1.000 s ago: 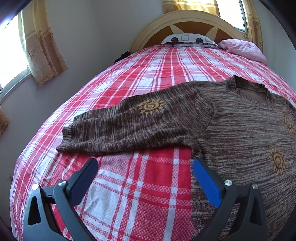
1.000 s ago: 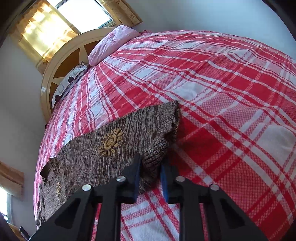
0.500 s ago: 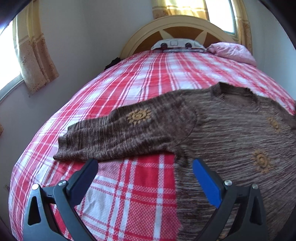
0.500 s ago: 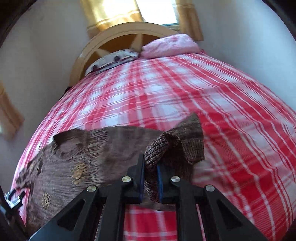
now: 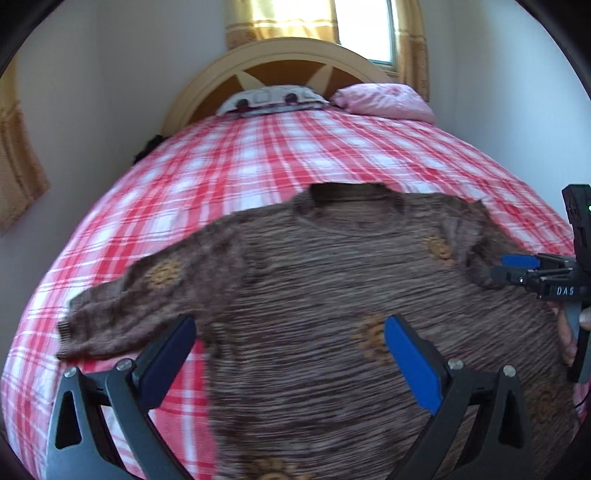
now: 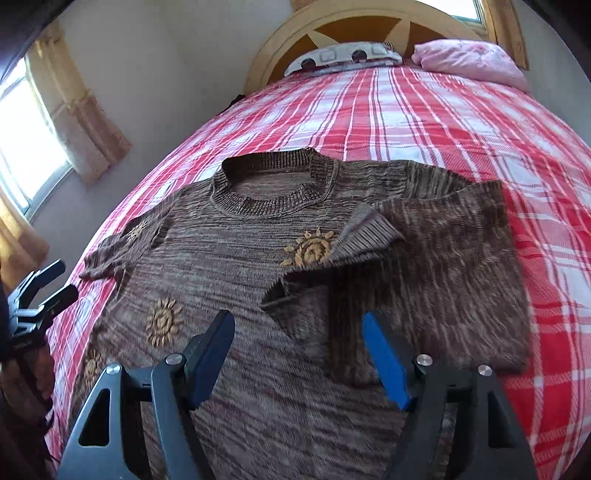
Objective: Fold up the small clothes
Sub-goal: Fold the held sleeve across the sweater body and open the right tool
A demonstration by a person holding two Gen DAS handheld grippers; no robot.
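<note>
A brown knit sweater with yellow sun motifs lies face up on the red plaid bed. Its left sleeve stretches out flat. In the right wrist view the sweater shows its right sleeve folded inward over the chest, its cuff lying beside a sun motif. My left gripper is open and empty above the sweater's lower body. My right gripper is open and empty, just above the folded sleeve. It also shows at the right edge of the left wrist view.
The bed has a curved wooden headboard, a patterned pillow and a pink pillow at the far end. Curtained windows and walls flank the bed. The left gripper shows at the left edge of the right wrist view.
My right gripper carried the right sleeve inward over the sweater's chest, then opened and let it go. My left gripper has swung right, over the sweater's body, still open.
</note>
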